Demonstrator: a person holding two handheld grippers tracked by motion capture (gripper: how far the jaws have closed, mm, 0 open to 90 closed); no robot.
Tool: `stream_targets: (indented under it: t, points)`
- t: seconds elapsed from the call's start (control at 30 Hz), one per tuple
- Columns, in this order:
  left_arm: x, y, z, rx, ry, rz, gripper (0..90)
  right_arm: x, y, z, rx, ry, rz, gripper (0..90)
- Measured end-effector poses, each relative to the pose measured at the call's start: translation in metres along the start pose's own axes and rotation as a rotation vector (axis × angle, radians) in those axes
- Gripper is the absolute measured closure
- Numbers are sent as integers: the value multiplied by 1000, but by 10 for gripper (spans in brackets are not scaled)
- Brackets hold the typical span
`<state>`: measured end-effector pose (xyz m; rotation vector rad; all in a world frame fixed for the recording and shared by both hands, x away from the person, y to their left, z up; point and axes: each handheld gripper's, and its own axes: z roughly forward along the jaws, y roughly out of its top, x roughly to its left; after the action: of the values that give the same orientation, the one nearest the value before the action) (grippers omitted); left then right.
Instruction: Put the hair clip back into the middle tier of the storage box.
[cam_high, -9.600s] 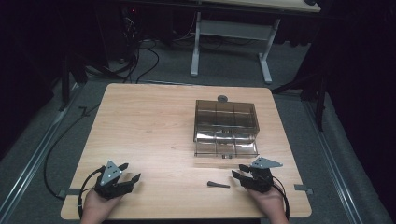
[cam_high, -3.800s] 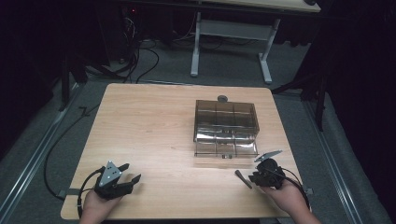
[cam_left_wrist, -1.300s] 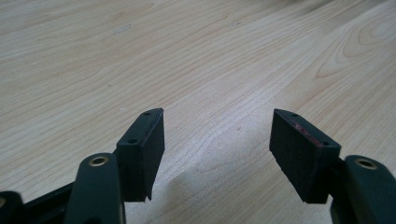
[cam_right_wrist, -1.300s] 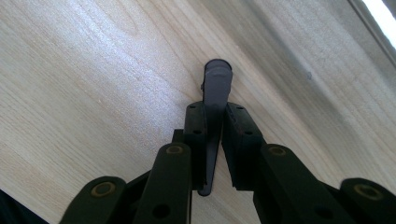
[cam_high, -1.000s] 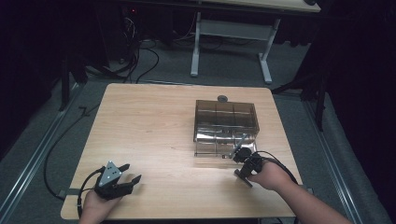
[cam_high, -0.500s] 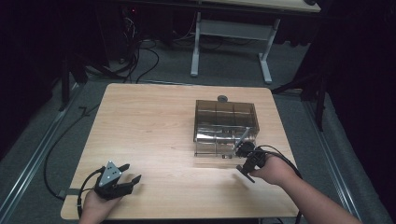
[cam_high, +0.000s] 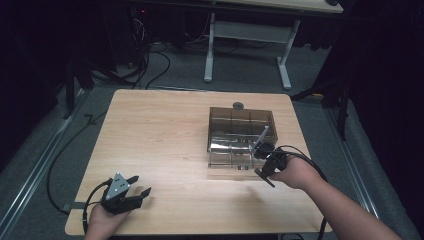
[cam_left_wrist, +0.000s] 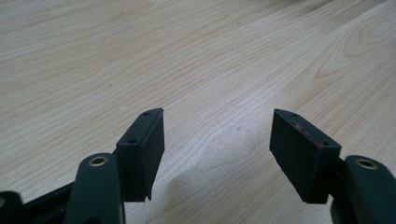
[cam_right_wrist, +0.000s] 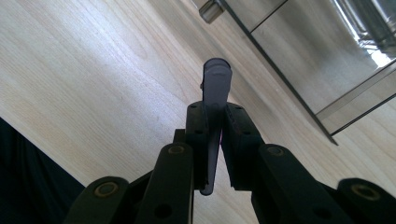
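The right gripper (cam_high: 263, 161) is clamping a small dark flat stick (cam_right_wrist: 215, 100) between its closed jaws, holding it just in front of the clear compartment box (cam_high: 242, 135) standing on the tabletop (cam_high: 160, 130). The picking up looks finished; what seems left is carrying the stick over the near wall and dropping it into one of the compartments, none of which is visibly receiving it yet. The left gripper (cam_high: 131, 189) is sitting low at the near left corner of the tabletop, its jaws spread wide and holding nothing
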<state>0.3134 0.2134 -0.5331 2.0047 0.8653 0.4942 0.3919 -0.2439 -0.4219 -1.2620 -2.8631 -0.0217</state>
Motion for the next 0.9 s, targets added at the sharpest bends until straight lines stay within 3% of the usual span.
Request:
stream_targets:
  t: [0.03,0.13,0.33,0.37,0.4,0.43,0.47,0.53,0.6,0.63,0.67,0.73,0.8,0.83,0.9]
  points:
    - [0,0,0,0,0,1,359,-2,1,-1,-7,-3,-27,811]
    - [0,0,0,0,1,1,359,-2,5,-4,-6,-7,-38,812]
    - [0,0,0,-1,-2,-3,359,-2,13,-10,-8,-7,-10,811]
    - [0,0,0,-1,-3,-3,359,-7,16,-9,-33,-10,-83,811]
    - [0,0,0,-1,-3,-2,359,-5,18,-11,-23,-9,-52,811]
    - [0,0,0,-1,-3,-2,359,-8,21,-10,-41,-7,-87,811]
    - [0,0,0,-1,-3,-2,359,-5,22,-11,-24,-7,-43,811]
    - [0,0,0,-1,-3,-2,359,-7,26,-10,-33,-9,-67,811]
    - [0,0,0,-1,-3,-1,359,-4,30,-11,-19,-4,-20,811]
    - [0,0,0,-1,-4,-2,359,-4,32,-11,-20,-8,-25,811]
    - [0,0,0,-1,-4,-2,359,-8,35,-11,-34,-12,-72,811]
    - [0,0,0,-1,-5,-3,359,-6,39,-11,-31,-10,-54,811]
    - [0,0,0,-1,-6,-3,359,-8,43,-12,-36,-11,-73,811]
    - [0,0,0,-1,-7,-4,359,-7,44,-12,-35,-10,-48,811]
    - [0,0,0,-1,-7,-3,359,-9,51,-13,-43,-12,-72,811]
